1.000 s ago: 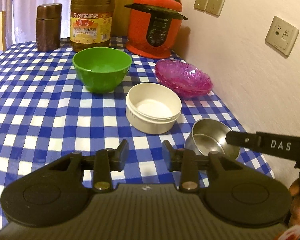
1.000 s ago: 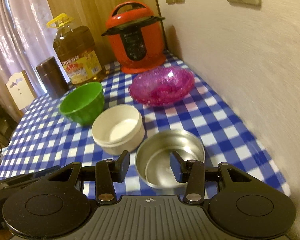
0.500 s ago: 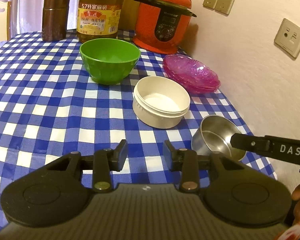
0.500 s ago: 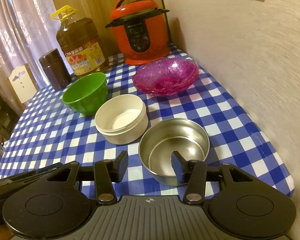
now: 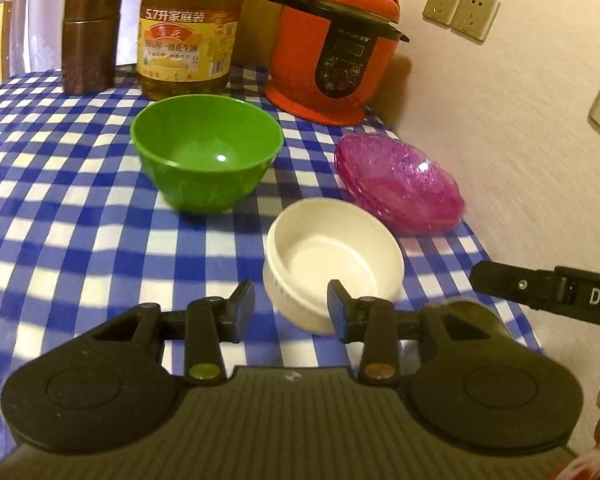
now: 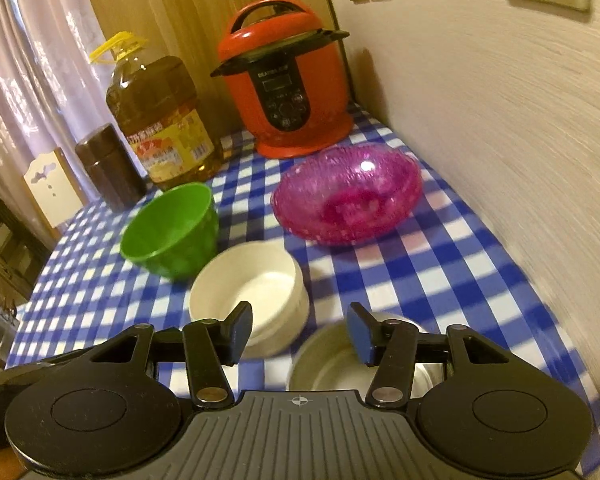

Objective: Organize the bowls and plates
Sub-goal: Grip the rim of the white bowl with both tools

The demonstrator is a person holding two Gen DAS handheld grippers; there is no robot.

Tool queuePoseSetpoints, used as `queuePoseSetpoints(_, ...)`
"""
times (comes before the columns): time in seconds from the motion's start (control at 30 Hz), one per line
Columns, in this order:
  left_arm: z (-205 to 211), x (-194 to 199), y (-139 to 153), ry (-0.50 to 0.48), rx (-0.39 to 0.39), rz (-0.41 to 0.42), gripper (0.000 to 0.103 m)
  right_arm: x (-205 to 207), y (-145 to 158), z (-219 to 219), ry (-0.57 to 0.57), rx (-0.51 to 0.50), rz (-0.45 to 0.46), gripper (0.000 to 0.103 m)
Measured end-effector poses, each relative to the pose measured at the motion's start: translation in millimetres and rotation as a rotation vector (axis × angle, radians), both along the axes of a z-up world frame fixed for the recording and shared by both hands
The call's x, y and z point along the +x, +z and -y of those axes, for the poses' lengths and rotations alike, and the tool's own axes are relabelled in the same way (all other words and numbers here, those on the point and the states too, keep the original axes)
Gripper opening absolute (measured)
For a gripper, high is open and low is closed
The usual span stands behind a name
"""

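A: Claws first. What was the left gripper (image 5: pixel 291 304) doing?

B: Jaws parted, nothing clamped. Its right pad (image 5: pixel 337 307) overlapped the near wall of the white bowl (image 5: pixel 332 256) in the left wrist view, the left pad stood off over bare cloth. Whether the right pad touched the bowl I couldn't tell, pic was smeared.

A: And the right gripper (image 6: pixel 300 330)?

B: Jaws opening, empty too. The steel bowl (image 6: pixel 332 364) sat just under and behind its right finger, near rim hidden by the gripper body. White bowl was just ahead of its left finger.

A: Farther out?

B: Green bowl (image 5: pixel 206 152) beyond the left claw, ahead and a bit left. Pink glass plates (image 6: pixel 346 194), looked like a stack, ahead of the right claw by the wall. Behind those stood the red cooker (image 6: pixel 288 80), oil jug (image 5: pixel 190 28) and brown canister (image 5: pixel 90 40). All on the checked tablecloth (image 5: pixel 60 208).

A: So which step?

B: Approach, imo. Nothing lifted, bowls all separate, so nesting wasn't started. Likely plan: left takes the white bowl, right the steel one.

A: Next move needs?

B: Left claw must straddle the white bowl's near wall, one pad inside, one outside, then close. Right needs to drop over the steel rim the same way. Thin slick rims, so grip squarely.
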State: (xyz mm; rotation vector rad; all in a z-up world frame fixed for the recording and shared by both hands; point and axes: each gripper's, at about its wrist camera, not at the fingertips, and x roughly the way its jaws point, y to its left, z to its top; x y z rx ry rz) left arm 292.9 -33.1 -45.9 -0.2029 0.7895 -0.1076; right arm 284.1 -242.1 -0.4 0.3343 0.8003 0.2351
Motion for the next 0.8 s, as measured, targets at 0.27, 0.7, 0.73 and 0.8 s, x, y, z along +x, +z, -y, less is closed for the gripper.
queuePoseSetpoints(0.27, -3.6, 37.5, -22.5, -0.002, 0.007, -0.037, 0.036, 54.1, -24.0, -13.1, 0.058, -0.014, -0.035, 0.052)
queuePoseSetpoints(0.7, -12.2, 54.5, -40.0, 0.003, -0.087, -0.098, 0.028, 90.0, -54.2, -25.9, 0.139, -0.034, -0.113, 0.024)
queuePoseSetpoints(0.73, -11.8, 54.3, -39.7, 0.003, -0.087, -0.098, 0.027, 90.4, -54.7, -27.6, 0.145, -0.035, -0.117, 0.024)
queuePoseSetpoints(0.8, -11.1, 54.5, -39.8, 0.001, -0.090, -0.097, 0.024, 89.6, -54.5, -30.0, 0.148, -0.050, -0.114, 0.021)
